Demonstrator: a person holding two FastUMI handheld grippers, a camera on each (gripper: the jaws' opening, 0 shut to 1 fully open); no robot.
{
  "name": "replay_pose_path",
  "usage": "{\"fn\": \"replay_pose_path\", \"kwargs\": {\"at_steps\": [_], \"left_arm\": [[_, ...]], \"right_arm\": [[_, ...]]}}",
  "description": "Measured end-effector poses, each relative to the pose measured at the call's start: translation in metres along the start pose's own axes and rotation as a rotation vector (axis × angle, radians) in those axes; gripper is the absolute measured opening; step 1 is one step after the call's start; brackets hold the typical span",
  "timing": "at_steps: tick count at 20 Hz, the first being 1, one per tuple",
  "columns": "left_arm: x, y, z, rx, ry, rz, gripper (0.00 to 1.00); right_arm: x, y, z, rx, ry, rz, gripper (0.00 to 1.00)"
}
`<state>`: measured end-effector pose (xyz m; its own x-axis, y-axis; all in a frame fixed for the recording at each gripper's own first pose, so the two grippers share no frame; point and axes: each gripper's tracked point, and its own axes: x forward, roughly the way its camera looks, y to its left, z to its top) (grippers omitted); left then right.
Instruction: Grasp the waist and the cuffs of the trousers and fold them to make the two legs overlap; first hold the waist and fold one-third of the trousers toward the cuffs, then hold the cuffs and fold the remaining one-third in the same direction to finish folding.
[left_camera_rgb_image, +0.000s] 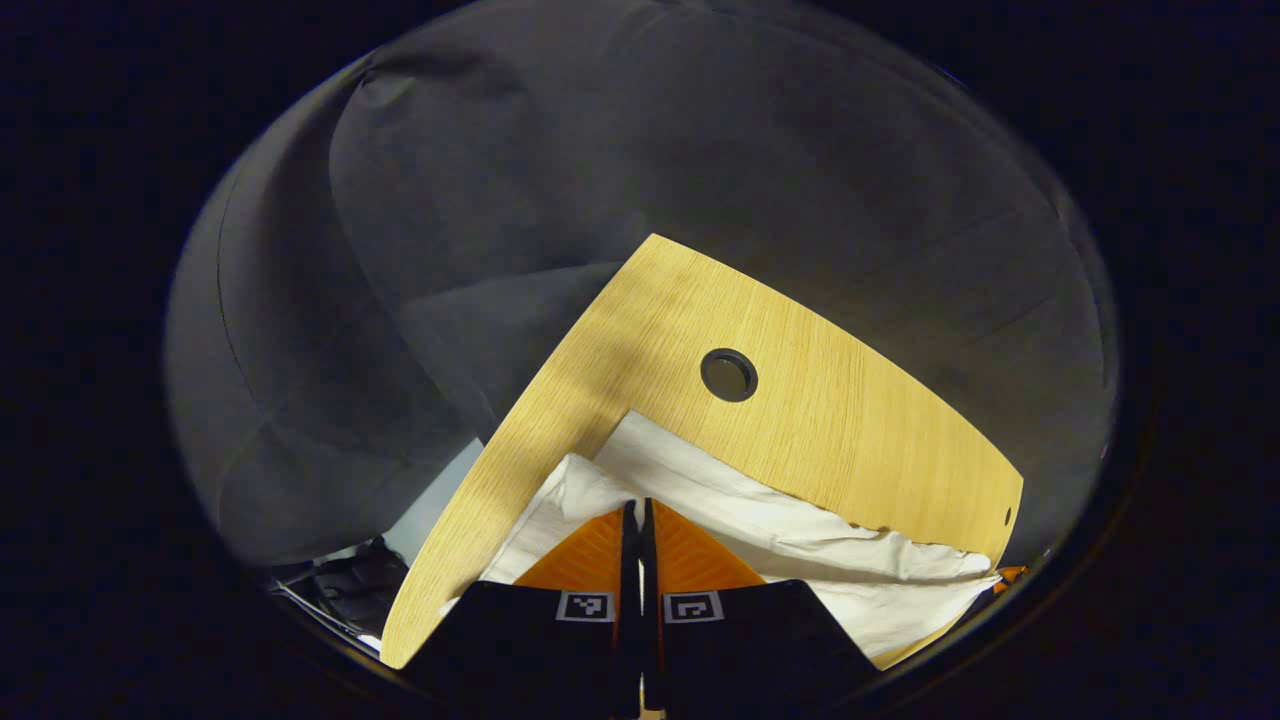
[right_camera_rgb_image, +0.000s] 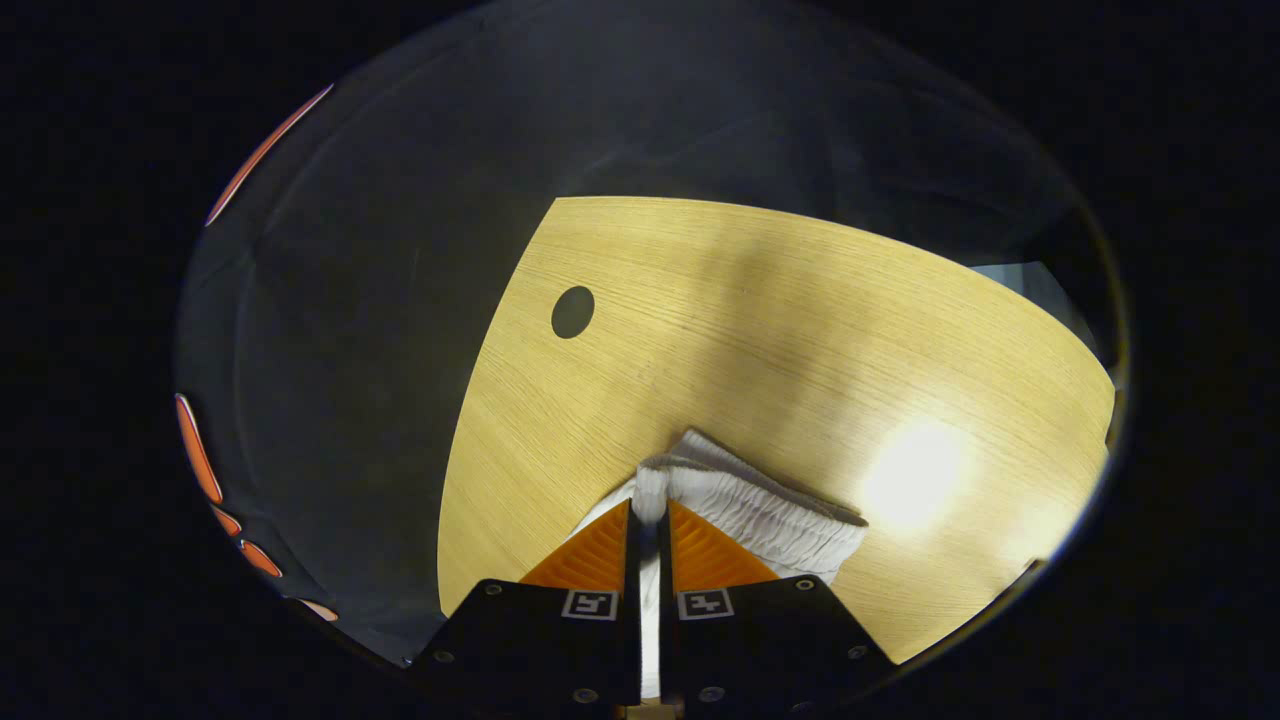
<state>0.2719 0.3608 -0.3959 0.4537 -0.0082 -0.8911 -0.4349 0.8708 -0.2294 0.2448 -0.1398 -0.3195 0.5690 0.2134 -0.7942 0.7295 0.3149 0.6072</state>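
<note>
White trousers (left_camera_rgb_image: 760, 520) lie on a light wooden table (left_camera_rgb_image: 850, 420). In the left gripper view my left gripper (left_camera_rgb_image: 640, 505) is shut on a fold of the white cloth at the cuff end, and the fabric spreads away to the right. In the right gripper view my right gripper (right_camera_rgb_image: 650, 505) is shut on the gathered elastic waist (right_camera_rgb_image: 760, 510) of the trousers, which bunches up just past the fingertips and trails off to the right over the table (right_camera_rgb_image: 760, 320).
A round cable hole (left_camera_rgb_image: 729, 375) is cut in the tabletop beyond the cloth; the same kind of hole (right_camera_rgb_image: 572, 312) sits at the far left in the right gripper view. Table edges lie close on the left in both views. A bright light glare (right_camera_rgb_image: 915, 475) marks the wood.
</note>
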Motion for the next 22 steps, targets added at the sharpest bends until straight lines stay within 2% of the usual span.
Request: {"fn": "replay_pose_path", "kwargs": {"at_steps": [4,6,7,8,9,10,11,12,15,16,17,18,20,22], "left_arm": [[0.007,0.003,0.003,-0.037,-0.009,0.011,0.05],[0.001,0.009,0.004,-0.080,-0.028,0.014,0.08],[-0.001,0.008,0.005,-0.098,-0.037,0.007,0.11],[-0.001,0.005,0.004,-0.101,-0.036,-0.005,0.12],[-0.003,0.002,0.005,-0.094,-0.040,-0.016,0.12],[-0.006,0.001,0.005,-0.079,-0.036,-0.018,0.13],[-0.010,-0.005,0.005,-0.062,-0.027,-0.030,0.19],[-0.021,-0.011,0.002,-0.049,-0.009,-0.042,0.38],[-0.035,-0.019,-0.007,0.018,0.018,-0.007,0.93],[-0.040,-0.019,-0.010,0.038,0.030,0.006,0.93],[-0.046,-0.028,-0.015,0.044,0.044,-0.022,0.89],[-0.057,-0.040,-0.022,0.050,0.065,-0.053,0.88],[-0.074,-0.060,-0.032,0.078,0.074,-0.114,0.93],[-0.091,-0.083,-0.042,0.097,0.076,-0.186,0.92]], "right_arm": [[-0.003,0.009,0.017,0.015,-0.053,0.063,0.13],[-0.007,0.016,0.034,0.010,-0.117,0.097,0.22],[-0.011,0.014,0.039,0.004,-0.138,0.107,0.34],[-0.014,0.009,0.040,-0.007,-0.144,0.104,0.36],[-0.015,0.005,0.039,-0.031,-0.146,0.096,0.29],[-0.016,-0.002,0.038,-0.063,-0.146,0.076,0.42],[-0.020,-0.010,0.035,-0.096,-0.148,0.063,0.60],[-0.022,-0.016,0.031,-0.120,-0.148,0.053,0.52],[-0.029,-0.029,0.015,-0.155,-0.125,0.050,0.68],[-0.031,-0.035,0.009,-0.168,-0.113,0.045,0.72],[-0.035,-0.043,0.004,-0.187,-0.104,0.037,0.68],[-0.037,-0.051,-0.003,-0.213,-0.095,0.026,0.80],[-0.042,-0.070,-0.017,-0.260,-0.073,-0.016,0.85],[-0.040,-0.087,-0.026,-0.282,-0.057,-0.056,0.88]]}}
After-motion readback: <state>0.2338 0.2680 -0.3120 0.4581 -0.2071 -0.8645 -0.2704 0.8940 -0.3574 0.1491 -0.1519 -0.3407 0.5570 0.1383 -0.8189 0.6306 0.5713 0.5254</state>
